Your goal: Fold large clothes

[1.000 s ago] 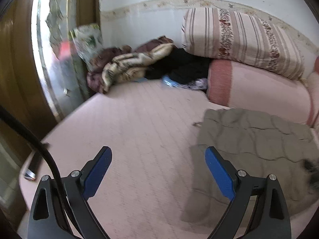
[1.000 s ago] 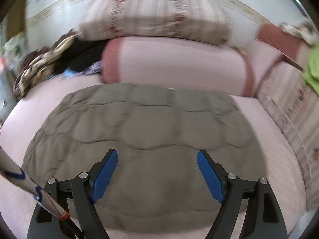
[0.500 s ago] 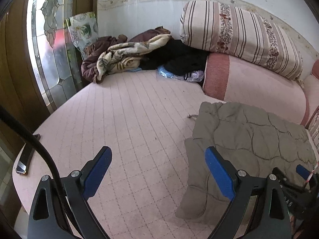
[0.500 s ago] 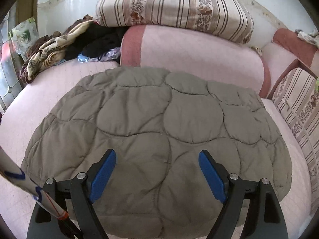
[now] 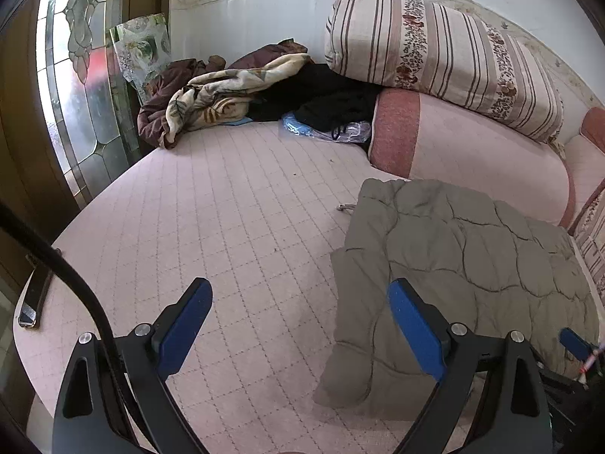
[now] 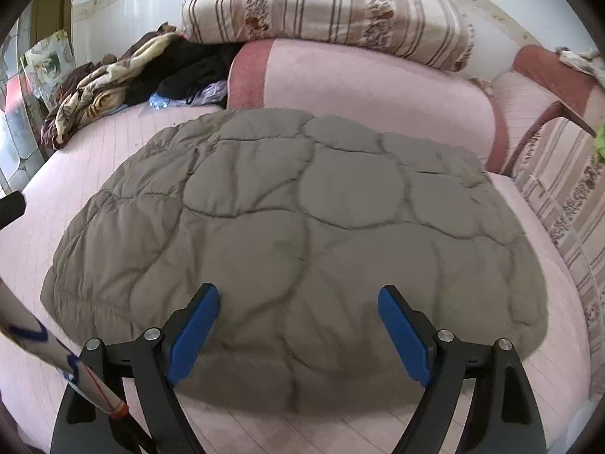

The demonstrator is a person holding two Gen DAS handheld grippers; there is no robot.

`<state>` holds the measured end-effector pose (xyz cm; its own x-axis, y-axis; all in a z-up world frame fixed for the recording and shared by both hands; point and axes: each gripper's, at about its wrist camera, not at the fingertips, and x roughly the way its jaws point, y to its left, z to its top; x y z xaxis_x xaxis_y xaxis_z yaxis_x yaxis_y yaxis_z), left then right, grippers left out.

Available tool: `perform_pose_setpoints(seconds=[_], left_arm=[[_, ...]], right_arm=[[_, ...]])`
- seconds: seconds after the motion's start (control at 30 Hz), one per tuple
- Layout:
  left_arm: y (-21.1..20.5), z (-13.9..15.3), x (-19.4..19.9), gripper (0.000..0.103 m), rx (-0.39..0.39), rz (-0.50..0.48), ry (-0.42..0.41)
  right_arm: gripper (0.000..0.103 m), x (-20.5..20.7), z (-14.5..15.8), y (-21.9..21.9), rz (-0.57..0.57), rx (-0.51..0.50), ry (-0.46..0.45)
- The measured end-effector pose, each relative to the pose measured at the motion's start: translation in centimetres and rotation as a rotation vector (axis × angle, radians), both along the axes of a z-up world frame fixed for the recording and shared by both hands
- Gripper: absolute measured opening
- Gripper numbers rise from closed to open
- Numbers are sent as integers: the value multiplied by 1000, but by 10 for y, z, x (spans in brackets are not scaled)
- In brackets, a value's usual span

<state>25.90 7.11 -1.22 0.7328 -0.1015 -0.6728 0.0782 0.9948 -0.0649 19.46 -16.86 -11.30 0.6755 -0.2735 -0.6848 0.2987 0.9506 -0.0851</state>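
Spread flat on a pink quilted bed (image 5: 234, 204) is a grey-green padded jacket (image 6: 295, 234), folded into a rounded shape, with its far edge close to a pink bolster (image 6: 370, 87). A striped floral pillow (image 5: 446, 56) is stacked on top of that bolster, against a pale wall with a patterned border. Further along the wall, a heap of bedding is piled: a cream and brown blanket (image 5: 215, 94), a maroon one beneath it, black clothing (image 5: 325, 94), and a crumpled blue plastic bag (image 5: 298, 126). A stained-glass door panel (image 5: 79, 75) is seen at the bed's far side, with a printed bag leaning beside it. A dark strap (image 5: 34, 299) is laid at the near edge of the bed.

The left gripper (image 5: 298, 325) is held wide open above the bare mattress, just beside the jacket's edge, and nothing is gripped. The right gripper (image 6: 298, 329) is likewise spread wide and empty, poised over the jacket's near hem. A striped cushion (image 6: 567, 196) is propped along the bed's right side.
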Motion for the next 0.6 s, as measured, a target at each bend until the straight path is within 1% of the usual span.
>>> perform_pose_setpoints(seconds=[0.13,0.23,0.3,0.4,0.43,0.5,0.57,0.6], left_arm=[[-2,1,-3,94,9,-1,-13],[-5,5,-10,94,48,24,-47],[-9,12,-21,94,94,57,-113],[-15,27,-44,94,141,97,-222],[-16,32,-54,94,141,100,-256],[-19,42,-78,96,111,81,-313],[-24,46,-98,97,89,46,-333],[-27,46,-110,97,79,22,-318]], right_arm=[[89,-31,0,-4,-25,-48,-14],[89,-50,0,-7,-35,-76,-14],[89,-66,0,-12,-47,-87,-14],[89,-89,3,-21,-65,-74,-15],[89,-97,4,-25,-73,-67,-16],[89,-112,7,-31,-88,-57,-24],[89,-130,10,-39,-107,-49,-37],[89,-137,11,-42,-115,-46,-42]])
